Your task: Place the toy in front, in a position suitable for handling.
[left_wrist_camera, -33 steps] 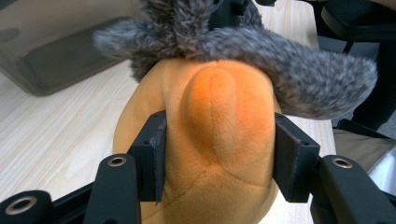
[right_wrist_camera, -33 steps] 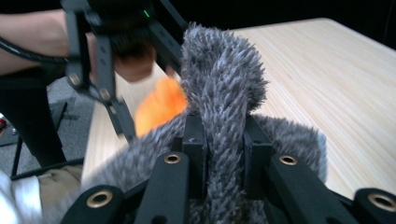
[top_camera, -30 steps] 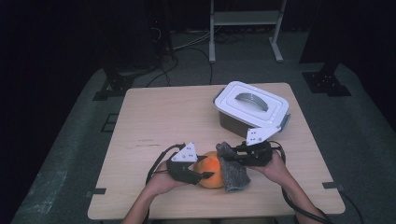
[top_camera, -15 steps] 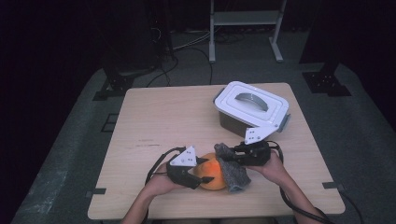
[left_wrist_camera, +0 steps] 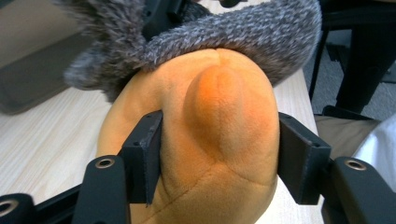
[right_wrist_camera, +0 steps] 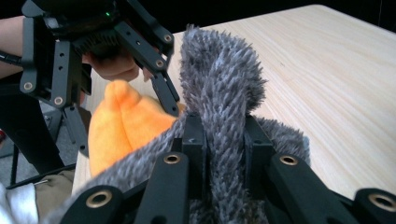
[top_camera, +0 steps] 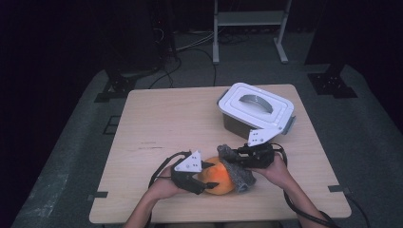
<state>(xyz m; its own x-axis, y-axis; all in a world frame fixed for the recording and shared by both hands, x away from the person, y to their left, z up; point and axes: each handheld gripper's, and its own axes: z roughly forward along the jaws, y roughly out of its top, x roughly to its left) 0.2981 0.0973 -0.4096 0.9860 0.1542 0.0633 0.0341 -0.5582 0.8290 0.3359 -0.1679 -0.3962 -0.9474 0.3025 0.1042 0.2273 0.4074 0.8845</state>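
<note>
I have the orange plush toy [left_wrist_camera: 219,140] pinned at the near edge of the desk [top_camera: 190,118], a little right of its middle, with my left gripper [top_camera: 202,176] closed across its rounded body. In the left gripper view both jaws press into the soft sides, so the stuffing bulges between them; I hold it this way, I judge, to anchor it while the other hand works the cover.

My right gripper [top_camera: 237,154] is clamped on a fold of the grey furry fabric [right_wrist_camera: 219,93], its jaws nearly together with the pile squeezed upright between them. The fabric drapes over the far side of the toy and touches it; from the high view it wraps the toy's right flank and trails onto the desk. Pinching a ridge of cloth rather than the whole piece gives me a handle to drag it over or off the toy; which of the two, I cannot tell from here.

The lidded white container [top_camera: 254,109] sits well apart, toward the far right of the desk, shut, and out of the way of both hands.
</note>
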